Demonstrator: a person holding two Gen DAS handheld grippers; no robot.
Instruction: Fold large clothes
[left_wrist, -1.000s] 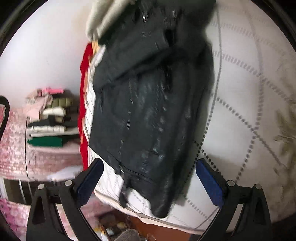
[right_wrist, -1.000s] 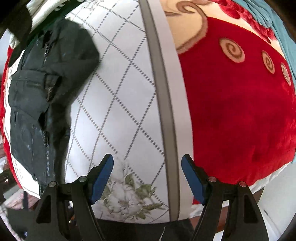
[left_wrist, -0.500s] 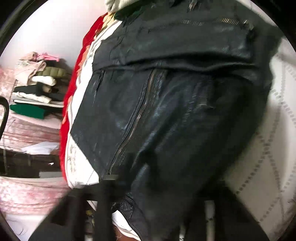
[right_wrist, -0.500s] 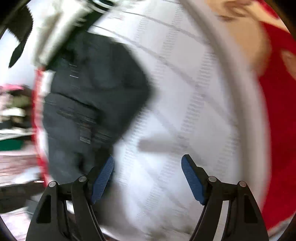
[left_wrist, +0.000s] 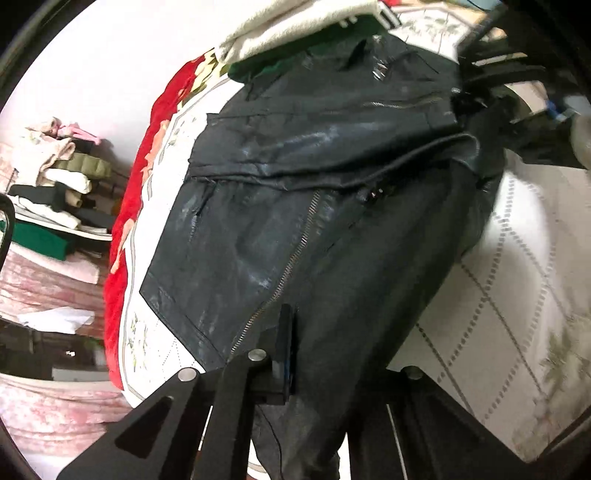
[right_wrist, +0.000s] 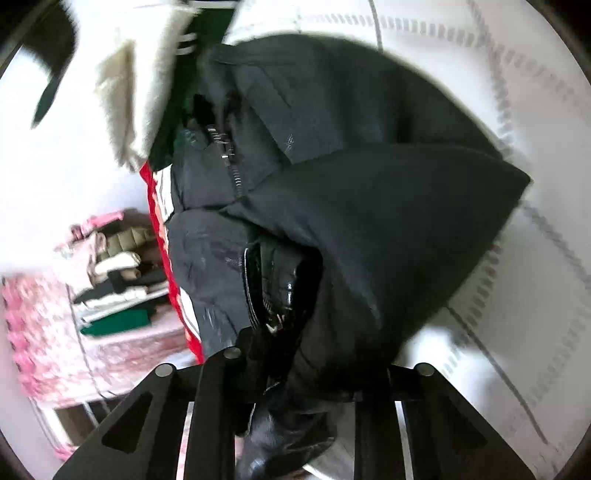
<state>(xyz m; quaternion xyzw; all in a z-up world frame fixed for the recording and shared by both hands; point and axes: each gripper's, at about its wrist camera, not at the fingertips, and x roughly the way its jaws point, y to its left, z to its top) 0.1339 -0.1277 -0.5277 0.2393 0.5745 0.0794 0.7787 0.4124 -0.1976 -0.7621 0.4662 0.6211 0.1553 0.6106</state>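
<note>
A black leather jacket with metal zippers lies across the white quilted bed. My left gripper is shut on the jacket's lower hem, its left finger pressed against the leather. My right gripper is shut on another edge of the jacket, and a lifted fold of it bulges up in front of that camera. The right gripper also shows at the top right of the left wrist view, by the jacket's far edge.
The white quilted bedspread has a red blanket along its left side. A cream and green garment lies beyond the jacket. A shelf of folded clothes stands beside the bed to the left.
Both grippers moved onto the jacket and went from open to shut on its edges. The right gripper swung left from the bare bedspread to the jacket and raised a fold.
</note>
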